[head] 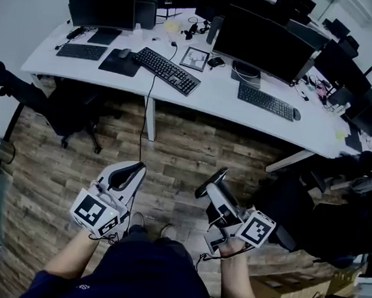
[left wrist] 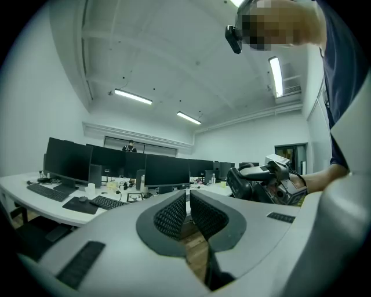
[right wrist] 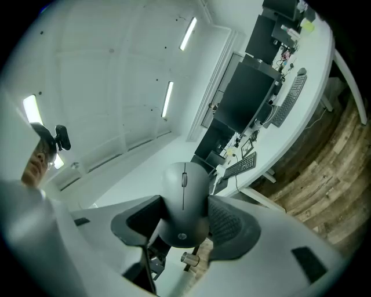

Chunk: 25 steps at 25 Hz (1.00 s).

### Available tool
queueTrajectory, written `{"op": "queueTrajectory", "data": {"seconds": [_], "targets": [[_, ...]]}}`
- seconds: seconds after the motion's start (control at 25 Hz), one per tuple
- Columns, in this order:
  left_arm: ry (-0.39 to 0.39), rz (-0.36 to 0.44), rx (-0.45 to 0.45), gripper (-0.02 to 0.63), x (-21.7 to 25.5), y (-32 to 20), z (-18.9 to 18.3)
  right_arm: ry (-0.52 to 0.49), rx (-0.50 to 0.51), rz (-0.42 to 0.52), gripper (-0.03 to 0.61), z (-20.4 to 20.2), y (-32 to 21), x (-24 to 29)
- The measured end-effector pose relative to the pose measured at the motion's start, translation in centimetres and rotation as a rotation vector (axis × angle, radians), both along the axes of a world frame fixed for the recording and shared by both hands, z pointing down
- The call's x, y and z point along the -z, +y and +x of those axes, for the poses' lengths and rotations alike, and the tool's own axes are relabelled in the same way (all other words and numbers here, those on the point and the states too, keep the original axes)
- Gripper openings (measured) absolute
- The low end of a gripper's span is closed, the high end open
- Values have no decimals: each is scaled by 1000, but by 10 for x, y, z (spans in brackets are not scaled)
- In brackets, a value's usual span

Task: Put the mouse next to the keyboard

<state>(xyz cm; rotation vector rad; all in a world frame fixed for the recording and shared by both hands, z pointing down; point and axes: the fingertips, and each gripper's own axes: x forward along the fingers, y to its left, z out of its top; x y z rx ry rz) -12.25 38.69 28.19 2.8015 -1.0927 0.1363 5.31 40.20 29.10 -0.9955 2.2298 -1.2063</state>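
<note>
Our right gripper (right wrist: 186, 216) has its jaws wide and clamped on the sides of one grey mouse (right wrist: 183, 191), whose scroll wheel faces the camera. Our left gripper (left wrist: 188, 203) has its ribbed pads almost together, with nothing between them.

Both grippers hang over the wood floor (head: 192, 152), well short of the white desk (head: 210, 100). An open stretch of boards lies between them and the desk's near edge. A dark chair (head: 65, 108) stands at the desk's left end, and more dark chairs (head: 327, 214) crowd its right end.

On the desk we count three keyboards along the near side: left (head: 81, 51), middle (head: 168, 70) and right (head: 266, 102).
</note>
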Motion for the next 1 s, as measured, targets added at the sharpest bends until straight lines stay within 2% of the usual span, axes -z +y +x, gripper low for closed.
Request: {"op": "queueTrajectory", "data": {"seconds": [0.28, 0.68, 1.0], "targets": [[-2, -3, 6, 44, -2, 0, 3, 0, -5, -15, 256, 5, -2, -6], [-8, -6, 25, 44, -6, 7, 24, 51, -11, -5, 256, 26, 5, -9], [-24, 0, 59, 44, -11, 15, 47, 132, -13, 1, 255, 49, 10, -16]]}}
